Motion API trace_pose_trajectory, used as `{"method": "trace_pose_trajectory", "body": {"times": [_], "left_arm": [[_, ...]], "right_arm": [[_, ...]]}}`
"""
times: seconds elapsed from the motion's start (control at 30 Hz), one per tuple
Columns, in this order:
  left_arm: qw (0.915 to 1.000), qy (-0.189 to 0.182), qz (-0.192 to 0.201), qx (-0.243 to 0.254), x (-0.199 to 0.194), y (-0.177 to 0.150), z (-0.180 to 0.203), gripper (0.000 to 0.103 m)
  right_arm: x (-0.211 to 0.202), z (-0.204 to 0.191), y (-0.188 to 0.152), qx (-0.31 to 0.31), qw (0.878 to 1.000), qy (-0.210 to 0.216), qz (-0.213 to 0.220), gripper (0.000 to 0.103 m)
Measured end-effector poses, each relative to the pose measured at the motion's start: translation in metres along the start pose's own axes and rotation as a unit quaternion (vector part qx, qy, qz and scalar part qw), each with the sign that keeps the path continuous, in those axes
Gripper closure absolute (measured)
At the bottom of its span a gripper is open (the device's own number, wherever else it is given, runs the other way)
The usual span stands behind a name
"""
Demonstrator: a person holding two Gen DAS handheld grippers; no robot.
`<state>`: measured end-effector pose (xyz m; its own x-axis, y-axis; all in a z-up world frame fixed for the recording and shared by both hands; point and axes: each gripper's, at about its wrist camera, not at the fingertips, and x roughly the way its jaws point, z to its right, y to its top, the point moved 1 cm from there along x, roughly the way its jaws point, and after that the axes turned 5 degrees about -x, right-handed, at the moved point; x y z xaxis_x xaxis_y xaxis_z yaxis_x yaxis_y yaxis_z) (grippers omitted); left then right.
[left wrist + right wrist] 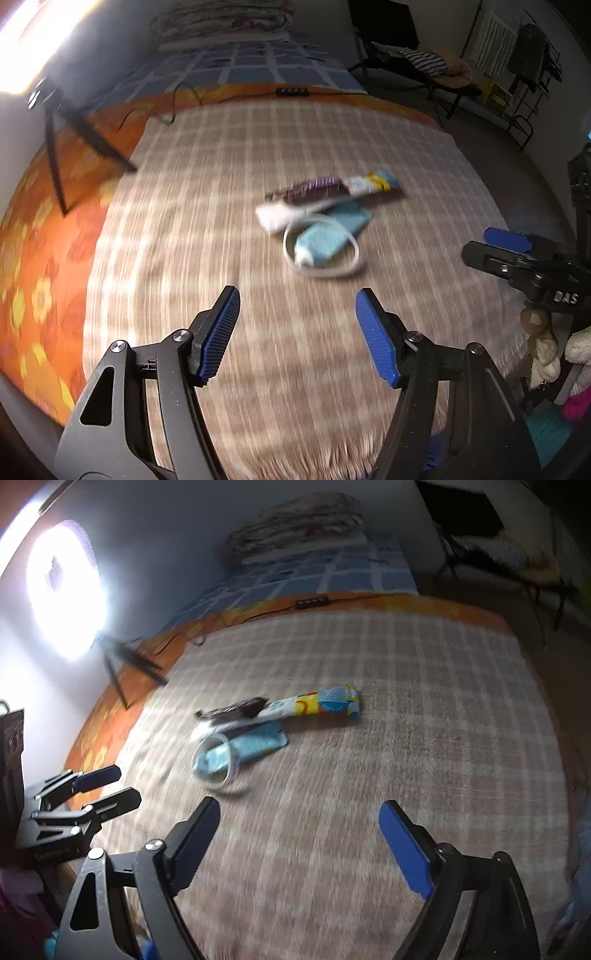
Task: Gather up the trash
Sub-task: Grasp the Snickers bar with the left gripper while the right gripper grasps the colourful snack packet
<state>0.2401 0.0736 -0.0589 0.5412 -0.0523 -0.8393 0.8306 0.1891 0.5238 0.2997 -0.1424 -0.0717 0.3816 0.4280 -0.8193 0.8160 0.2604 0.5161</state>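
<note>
Where wrappers overlap beside clear cup on checked blanket: light, crinkly, slippery; pinch flat ends; left gripper, right gripper wide apart, empty

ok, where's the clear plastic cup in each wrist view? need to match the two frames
Left wrist: clear plastic cup lies on its side, right of centre, ahead of the open fingers, blue wrapper inside.
Right wrist: same cup, left of centre, mouth facing the camera.
Shared landmark: the yellow-and-blue wrapper just beyond the cup on the checked blanket.
</note>
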Motion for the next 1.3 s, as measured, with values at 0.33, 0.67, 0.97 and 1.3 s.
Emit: {"method": "trace_pose_trajectory", "body": {"times": [0.33,0.67,0.97,1.3], "left_arm": [[0.9982,-0.002,-0.004,0.06,0.048,0.047,0.02,0.036],[0.9959,0.006,-0.024,0.087,0.087,0.077,0.021,0.036],[0.9947,0.001,-0.046,0.092,0.114,0.085,0.016,0.051],[0.9959,-0.02,-0.049,0.073,0.127,0.083,0.01,0.076]], "right_arm": [[0.047,0.021,0.039,0.07,0.997,0.038,-0.007,0.03],[0.093,0.033,0.053,0.123,0.989,0.075,-0.025,0.039],[0.113,0.043,0.065,0.165,0.981,0.101,-0.015,0.044],[0.129,0.04,0.077,0.194,0.975,0.111,-0.001,0.062]]}}
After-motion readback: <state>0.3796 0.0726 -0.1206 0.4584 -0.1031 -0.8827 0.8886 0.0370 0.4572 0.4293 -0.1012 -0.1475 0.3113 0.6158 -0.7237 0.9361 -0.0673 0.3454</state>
